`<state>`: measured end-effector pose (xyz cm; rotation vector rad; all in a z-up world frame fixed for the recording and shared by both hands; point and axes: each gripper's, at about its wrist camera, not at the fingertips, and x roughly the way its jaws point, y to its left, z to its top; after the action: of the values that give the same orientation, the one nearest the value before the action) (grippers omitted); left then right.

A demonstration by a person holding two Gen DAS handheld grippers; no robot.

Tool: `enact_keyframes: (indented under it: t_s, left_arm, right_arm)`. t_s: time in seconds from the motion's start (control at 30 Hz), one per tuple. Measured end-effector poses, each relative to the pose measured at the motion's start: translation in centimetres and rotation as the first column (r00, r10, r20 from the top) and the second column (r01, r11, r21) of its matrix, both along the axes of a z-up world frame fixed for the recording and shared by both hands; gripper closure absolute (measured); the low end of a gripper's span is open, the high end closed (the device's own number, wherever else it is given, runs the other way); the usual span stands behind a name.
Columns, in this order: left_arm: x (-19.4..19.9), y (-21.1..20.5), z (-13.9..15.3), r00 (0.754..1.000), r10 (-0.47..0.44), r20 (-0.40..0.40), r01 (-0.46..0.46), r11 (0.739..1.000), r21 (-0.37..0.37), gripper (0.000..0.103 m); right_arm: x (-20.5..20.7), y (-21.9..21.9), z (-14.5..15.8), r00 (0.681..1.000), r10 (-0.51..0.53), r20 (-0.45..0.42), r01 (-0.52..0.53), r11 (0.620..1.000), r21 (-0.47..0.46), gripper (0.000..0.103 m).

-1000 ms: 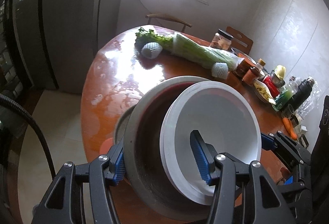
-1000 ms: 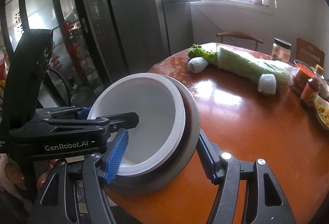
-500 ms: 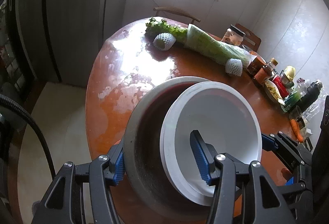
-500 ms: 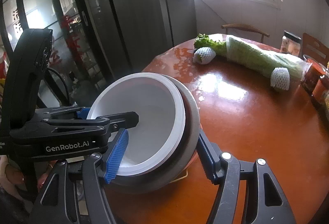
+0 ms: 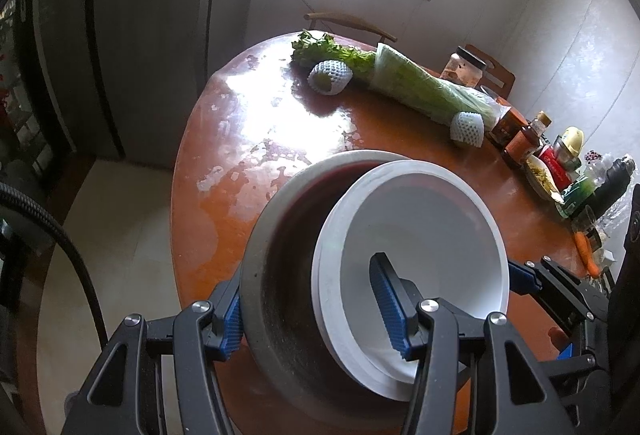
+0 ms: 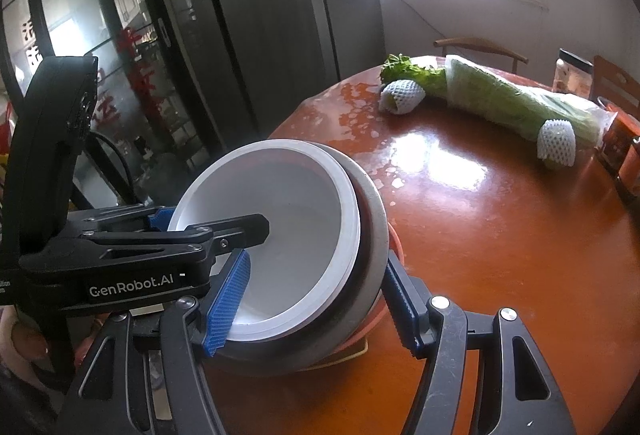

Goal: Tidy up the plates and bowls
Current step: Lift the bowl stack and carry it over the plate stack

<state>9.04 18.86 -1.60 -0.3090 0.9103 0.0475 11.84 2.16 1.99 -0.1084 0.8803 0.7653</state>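
A grey bowl [image 5: 272, 235] with a dark red inside holds nested white bowls [image 5: 420, 219]. The stack hangs tilted over the near edge of the round orange-brown table [image 5: 248, 139]. My left gripper [image 5: 310, 299] is shut on the stack's left side, one pad outside the grey wall and one inside the white bowl. My right gripper [image 6: 314, 299] is shut on the opposite side of the stack the same way, around the grey bowl [image 6: 374, 219] and the white bowls [image 6: 280, 203]. An orange rim [image 6: 394, 247] shows right under the stack.
Bagged green vegetables [image 5: 420, 87] and two white foam nets [image 5: 330, 77] lie at the table's far side. Jars, bottles and a flask [image 5: 536, 147] crowd the right edge. Wooden chairs [image 6: 476, 45] stand behind, with dark cabinets [image 6: 248, 35] to the left.
Both grippers have sunk a little with the bowl stack toward the table's near edge. The orange rim now shows beneath the stack. Both grips are unchanged.
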Motion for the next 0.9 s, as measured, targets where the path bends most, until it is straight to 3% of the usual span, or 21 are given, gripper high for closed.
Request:
enact_keyframes:
  t_s: [0.9]
  left_arm:
    - [0.4, 0.2, -1.6, 1.0, 0.013, -0.023, -0.013, 1.0, 0.013, 0.046]
  right_arm:
    - [0.2, 0.7, -1.4, 1.0, -0.009, 0.019, 0.01, 0.999, -0.054, 0.035]
